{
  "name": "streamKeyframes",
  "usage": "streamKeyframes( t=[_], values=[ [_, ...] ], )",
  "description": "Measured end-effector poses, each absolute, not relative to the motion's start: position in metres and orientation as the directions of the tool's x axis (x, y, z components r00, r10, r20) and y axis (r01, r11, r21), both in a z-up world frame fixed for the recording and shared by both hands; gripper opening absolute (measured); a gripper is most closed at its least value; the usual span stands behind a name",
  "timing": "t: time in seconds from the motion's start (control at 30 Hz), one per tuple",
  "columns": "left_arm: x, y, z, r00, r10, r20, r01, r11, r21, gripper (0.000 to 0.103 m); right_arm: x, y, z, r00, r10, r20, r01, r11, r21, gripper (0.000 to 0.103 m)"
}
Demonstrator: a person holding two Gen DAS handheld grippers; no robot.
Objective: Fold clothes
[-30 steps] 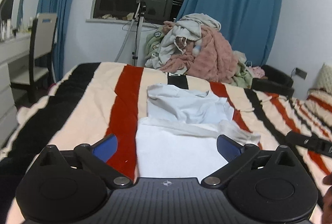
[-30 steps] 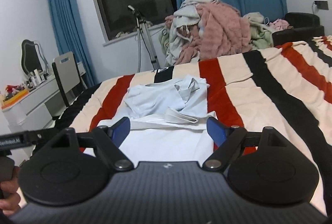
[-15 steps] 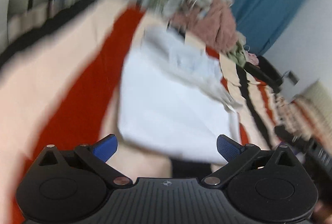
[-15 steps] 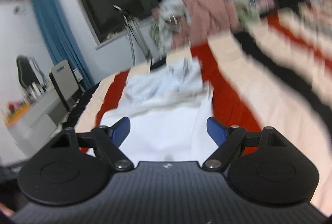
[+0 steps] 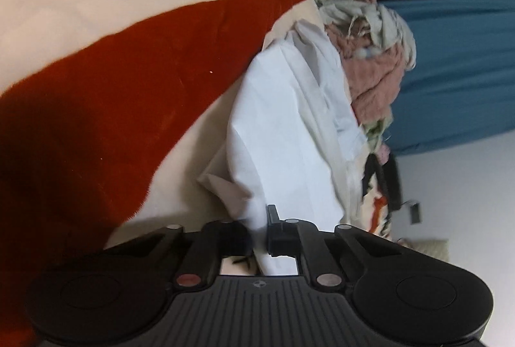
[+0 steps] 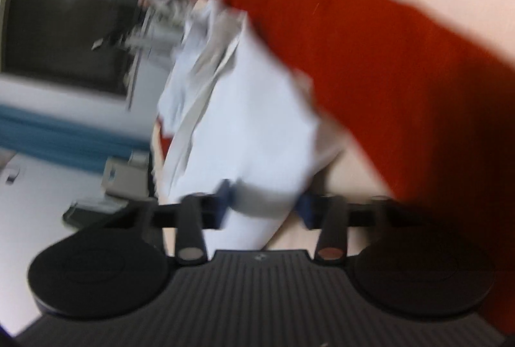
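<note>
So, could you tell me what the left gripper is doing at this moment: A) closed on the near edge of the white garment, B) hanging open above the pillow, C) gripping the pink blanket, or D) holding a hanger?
A: in the left wrist view the left gripper has its jaws shut together on the near edge of the white garment, which lies on the striped blanket.

Left of the left gripper's (image 5: 257, 237) fingers, bare striped blanket (image 5: 128, 83) is lying open. Ahead, the white garment (image 5: 276, 134) is filling the path, and the clothes pile (image 5: 376, 63) is blocking beyond it.
</note>
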State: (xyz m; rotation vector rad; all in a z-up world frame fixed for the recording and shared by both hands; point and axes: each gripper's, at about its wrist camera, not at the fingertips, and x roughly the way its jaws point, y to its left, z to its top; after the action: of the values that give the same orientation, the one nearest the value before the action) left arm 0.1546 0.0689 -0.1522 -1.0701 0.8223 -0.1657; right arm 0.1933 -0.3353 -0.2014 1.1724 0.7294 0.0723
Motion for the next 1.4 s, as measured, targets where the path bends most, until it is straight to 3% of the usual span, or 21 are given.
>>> streamKeyframes(
  t=[0.2,0.33,0.63,0.9,1.0,1.13,1.27,1.4],
  values=[
    [0.139,0.063,-0.122,0.773,-0.471,-0.426,-0.105,0.566,-0.818,0.004,0.183,-0.329,-0.173,0.839,0.354,-0.413,0.192,0.518,0.833,0.013],
    [0.12,0.062,-0.099,0.801,-0.467,-0.375,-0.037,0.586,-0.809,0.004,0.166,-0.326,-0.146,0.878,0.352,-0.325,0.082,0.559,0.825,0.011],
    [0.014,0.045,-0.044,0.824,-0.491,-0.281,0.124,0.641,-0.757,0.004,0.071,-0.333,-0.1,0.912,0.34,-0.229,-0.027,0.608,0.793,0.011],
    [-0.08,0.04,-0.037,0.83,-0.474,-0.293,0.112,0.657,-0.746,0.004,-0.024,-0.323,-0.098,0.938,0.284,-0.201,-0.042,0.665,0.745,0.011],
    [-0.071,0.04,-0.031,0.829,-0.476,-0.292,0.111,0.653,-0.749,0.004,-0.014,-0.324,-0.092,0.946,0.256,-0.199,-0.019,0.655,0.755,0.011],
    [0.006,0.035,-0.015,0.818,-0.454,-0.352,0.053,0.669,-0.742,0.004,0.046,-0.327,-0.079,0.941,0.233,-0.246,0.06,0.6,0.798,0.011],
    [0.103,0.026,-0.003,0.813,-0.42,-0.404,0.003,0.695,-0.719,0.004,0.127,-0.327,-0.071,0.923,0.193,-0.334,0.163,0.59,0.791,0.011],
    [0.175,0.021,-0.024,0.808,-0.396,-0.436,-0.037,0.705,-0.708,0.004,0.206,-0.324,-0.08,0.882,0.176,-0.438,0.256,0.601,0.757,0.011]
  ],
)
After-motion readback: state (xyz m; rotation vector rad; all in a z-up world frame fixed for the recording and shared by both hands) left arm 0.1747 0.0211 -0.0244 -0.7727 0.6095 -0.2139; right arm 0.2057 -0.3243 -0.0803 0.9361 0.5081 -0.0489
